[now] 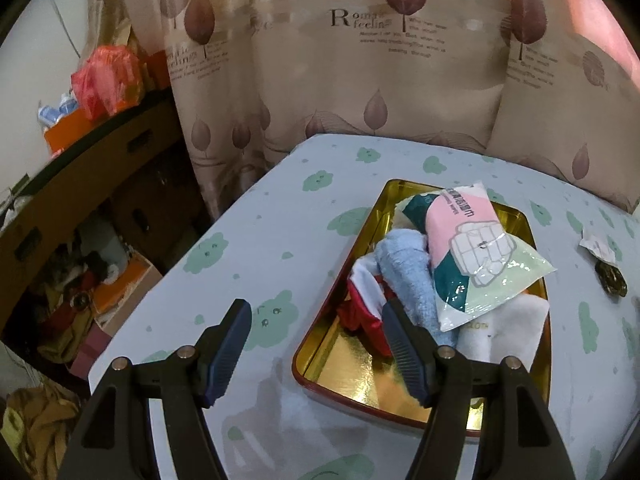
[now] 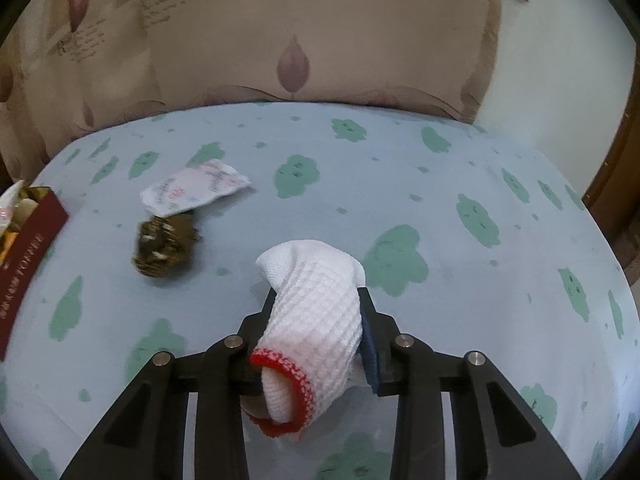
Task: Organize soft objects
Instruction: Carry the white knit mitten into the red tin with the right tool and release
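Left gripper point(image 1: 316, 344) jaws wide apart; right gripper point(image 2: 316, 304) clamped, angled downward.

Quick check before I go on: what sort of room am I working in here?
Probably a lived-in room at home, perhaps a bedroom: a leaf-print curtain, a table under a cloud-print cloth, and cluttered cardboard boxes to one side.

Wide open tablecloth point(image 2: 460, 168) right and ahead, nothing on it. Left side is tighter: a crumpled paper wrapper point(image 2: 195, 187) touching a brown-gold lump point(image 2: 164, 246), then the tin's red wall point(image 2: 30, 256). The gold tin point(image 1: 340, 364) is heaped at the back, bare floor only at its near corner. Curtain point(image 1: 360, 80) closes off the far edge.
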The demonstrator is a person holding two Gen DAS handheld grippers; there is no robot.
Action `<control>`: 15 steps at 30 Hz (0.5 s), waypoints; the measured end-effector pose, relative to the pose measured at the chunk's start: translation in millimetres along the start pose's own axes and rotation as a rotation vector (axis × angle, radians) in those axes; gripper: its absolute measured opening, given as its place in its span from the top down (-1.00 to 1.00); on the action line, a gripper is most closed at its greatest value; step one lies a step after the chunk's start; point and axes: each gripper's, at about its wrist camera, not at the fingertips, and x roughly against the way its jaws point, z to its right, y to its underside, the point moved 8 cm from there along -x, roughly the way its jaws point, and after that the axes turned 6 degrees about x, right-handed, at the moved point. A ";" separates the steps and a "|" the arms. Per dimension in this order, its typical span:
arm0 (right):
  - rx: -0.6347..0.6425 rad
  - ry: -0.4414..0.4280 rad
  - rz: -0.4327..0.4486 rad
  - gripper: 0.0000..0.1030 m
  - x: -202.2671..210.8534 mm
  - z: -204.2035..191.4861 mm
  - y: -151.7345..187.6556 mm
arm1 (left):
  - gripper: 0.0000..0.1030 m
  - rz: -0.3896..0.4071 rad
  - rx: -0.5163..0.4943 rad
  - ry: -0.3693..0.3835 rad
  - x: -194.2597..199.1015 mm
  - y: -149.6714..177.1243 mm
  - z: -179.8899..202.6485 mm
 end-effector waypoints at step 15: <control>0.213 -0.196 0.070 0.38 37.6 -147.0 -45.3 | -0.35 -0.002 -0.017 -0.017 -1.4 2.5 2.0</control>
